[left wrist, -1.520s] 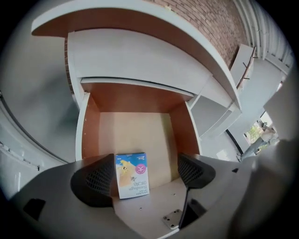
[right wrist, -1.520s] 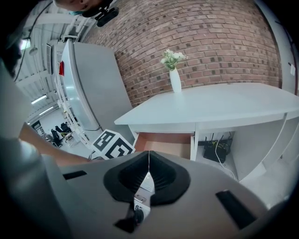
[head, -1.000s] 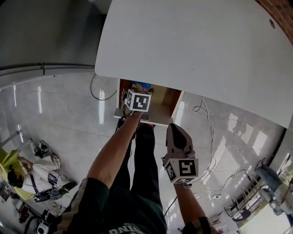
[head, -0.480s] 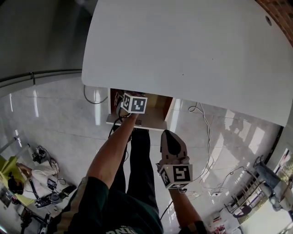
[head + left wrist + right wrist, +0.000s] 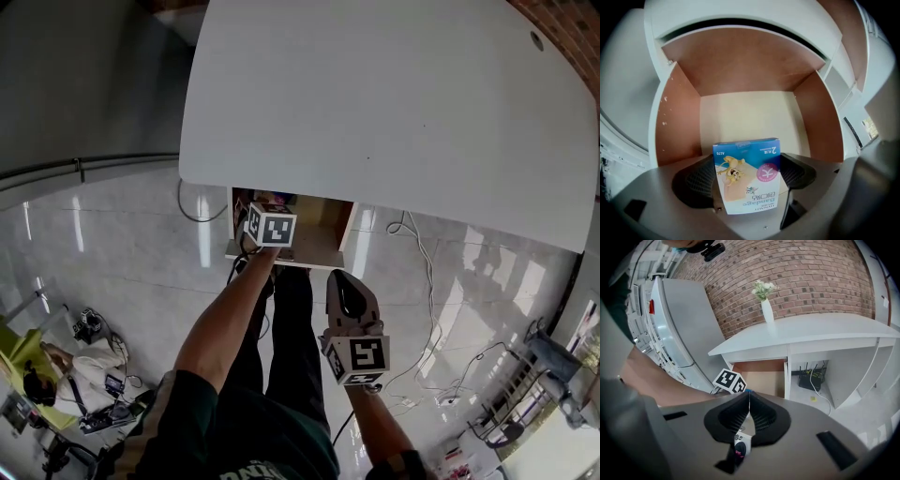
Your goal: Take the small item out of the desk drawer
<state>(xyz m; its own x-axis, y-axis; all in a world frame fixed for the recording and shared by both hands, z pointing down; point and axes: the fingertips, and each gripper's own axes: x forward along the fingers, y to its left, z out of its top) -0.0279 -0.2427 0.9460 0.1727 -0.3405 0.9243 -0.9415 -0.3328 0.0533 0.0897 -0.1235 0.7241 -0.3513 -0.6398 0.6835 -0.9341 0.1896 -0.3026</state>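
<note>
my left gripper (image 5: 749, 185) has eased back toward the open drawer's (image 5: 677, 117) front edge, jaws clamped on the small bandage box (image 5: 746, 161), which is still over the drawer floor, so i'd call it nearly out; my right gripper (image 5: 749, 405) hangs pinched together, empty.

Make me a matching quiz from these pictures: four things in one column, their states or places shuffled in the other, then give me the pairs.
1. left gripper
2. right gripper
3. drawer
4. vase

A. stands on the desk
B. clamped on the bandage box
C. pulled open
D. jaws closed together, nothing between them

Pairs: 1-B, 2-D, 3-C, 4-A
</note>
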